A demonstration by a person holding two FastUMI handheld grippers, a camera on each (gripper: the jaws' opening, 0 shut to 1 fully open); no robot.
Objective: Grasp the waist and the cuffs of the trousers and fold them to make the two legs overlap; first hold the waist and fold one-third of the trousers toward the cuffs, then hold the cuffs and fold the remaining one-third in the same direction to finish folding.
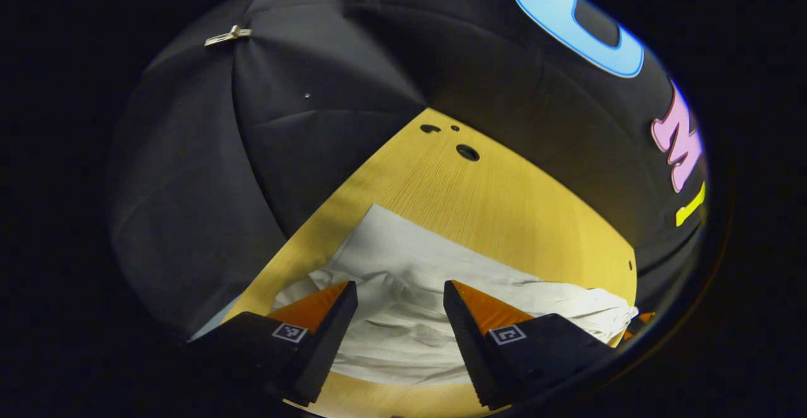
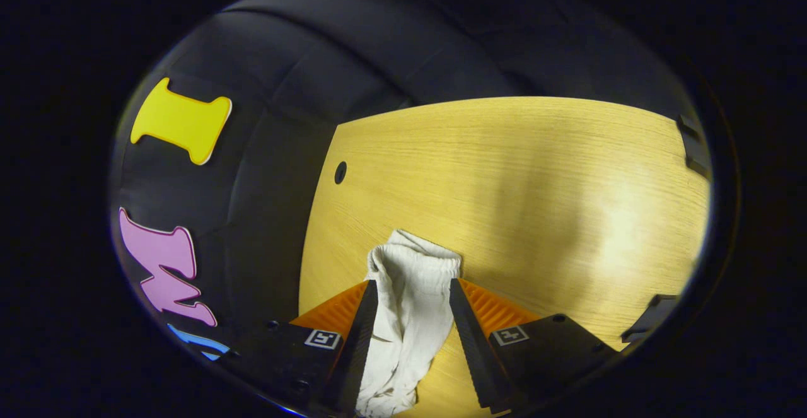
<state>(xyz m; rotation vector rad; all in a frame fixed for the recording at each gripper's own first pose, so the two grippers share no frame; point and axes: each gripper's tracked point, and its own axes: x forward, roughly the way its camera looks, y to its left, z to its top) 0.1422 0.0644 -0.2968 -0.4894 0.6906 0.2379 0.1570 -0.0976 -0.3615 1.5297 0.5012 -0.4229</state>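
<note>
White trousers (image 1: 410, 267) lying on the wooden counter (image 1: 504, 210), wrinkled and bunched. In the left gripper view, spread crosswise, long axis running from lower left to the right edge, a smooth flat panel at the far side. In the right gripper view, a narrow gathered end with a ribbed hem (image 2: 413, 263) pointing away along the fingers. Left tongs (image 1: 400, 295) spread wide above the cloth, contact impossible to judge. Right tongs (image 2: 410, 295) also parted, straddling the bunched fabric, left finger touching its edge, right finger apart from it.
</note>
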